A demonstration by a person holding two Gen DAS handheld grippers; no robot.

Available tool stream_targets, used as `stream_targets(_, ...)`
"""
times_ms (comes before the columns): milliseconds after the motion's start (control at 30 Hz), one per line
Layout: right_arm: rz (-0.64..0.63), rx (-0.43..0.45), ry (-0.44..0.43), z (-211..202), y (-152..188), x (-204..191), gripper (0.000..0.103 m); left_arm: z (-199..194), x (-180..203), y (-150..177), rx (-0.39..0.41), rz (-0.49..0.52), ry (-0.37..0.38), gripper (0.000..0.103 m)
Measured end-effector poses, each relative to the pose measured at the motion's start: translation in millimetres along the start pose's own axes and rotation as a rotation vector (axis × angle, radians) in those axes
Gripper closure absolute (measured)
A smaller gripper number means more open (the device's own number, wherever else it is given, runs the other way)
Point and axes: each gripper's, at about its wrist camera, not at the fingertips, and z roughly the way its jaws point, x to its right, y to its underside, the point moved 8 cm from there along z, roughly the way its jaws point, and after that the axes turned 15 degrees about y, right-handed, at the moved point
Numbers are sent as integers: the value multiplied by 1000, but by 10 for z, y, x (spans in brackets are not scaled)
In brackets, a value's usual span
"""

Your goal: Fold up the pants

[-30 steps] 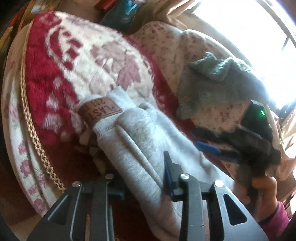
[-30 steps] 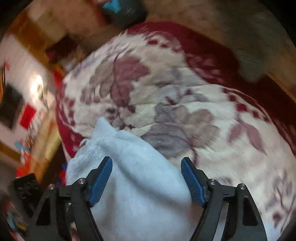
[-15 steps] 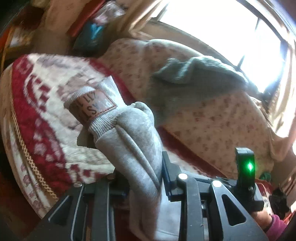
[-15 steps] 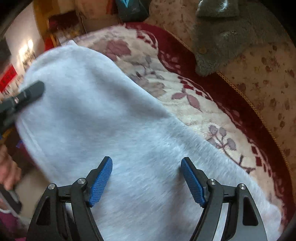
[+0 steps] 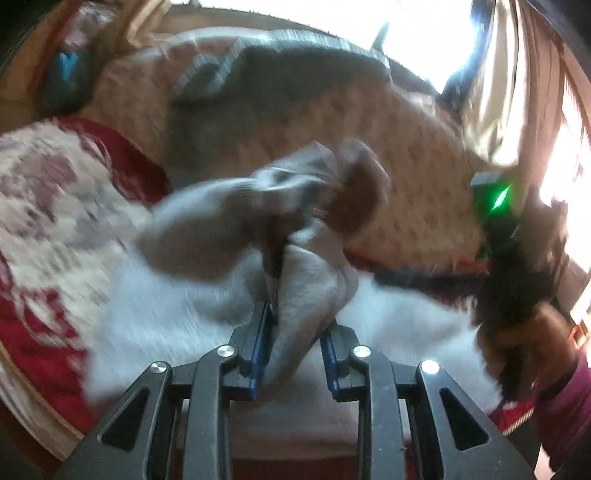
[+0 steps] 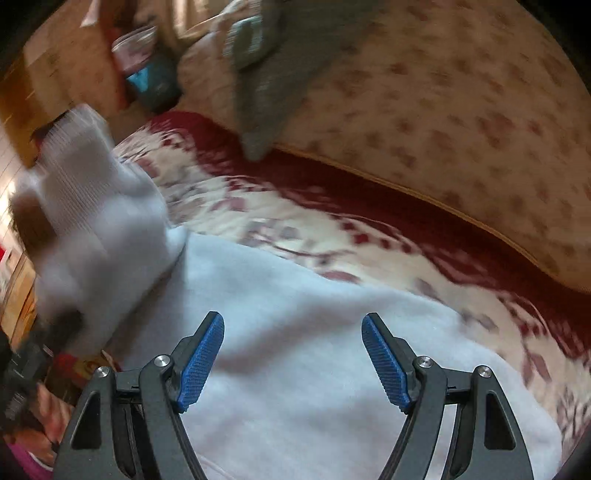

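The pants (image 5: 177, 314) are light grey sweatpants lying on a red and cream patterned blanket (image 5: 44, 192). My left gripper (image 5: 295, 332) is shut on a bunched fold of the pants near the ribbed waistband, whose brown label (image 5: 362, 192) is lifted and blurred. In the right wrist view the pants (image 6: 314, 350) spread flat under my right gripper (image 6: 293, 360), which is open and empty just above the fabric. The lifted waistband end (image 6: 85, 192) shows at the left. The right gripper's body with a green light (image 5: 498, 195) shows in the left wrist view.
A floral beige cushion (image 6: 461, 110) runs along the back with a grey garment (image 6: 273, 74) lying on it. A bright window (image 5: 424, 33) is behind. A teal container (image 6: 151, 77) stands at the far back left.
My left gripper has carried the waistband end up and over toward the rest of the pants. My right gripper stayed open and now hovers over flat fabric.
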Motion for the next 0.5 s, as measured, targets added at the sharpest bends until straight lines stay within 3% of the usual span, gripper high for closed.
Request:
stream_targets(67, 36, -4, 9, -54, 88, 176, 21, 200, 51, 242, -73, 10, -9, 78)
stream_targets(167, 81, -10, -5, -146, 222, 319, 21, 222, 87, 414, -107, 49, -40, 78)
stream_targets(200, 90, -10, -23, -170, 247, 333, 21, 184, 92, 422, -114, 47, -37, 70)
stream_targets(267, 103, -6, -52, -209, 264, 323, 19, 87, 125, 423, -127, 11, 19, 42)
stream_targets(300, 113, 5, -79, -257, 252, 304, 18, 11, 147, 427, -120, -7, 48, 21)
stream_targets(333, 120, 16, -103, -293, 245, 287, 17, -69, 167, 399, -104, -9, 58, 17)
stream_targets(500, 114, 76, -219, -491, 66, 22, 8, -231, 214, 161, -40, 72, -38, 17)
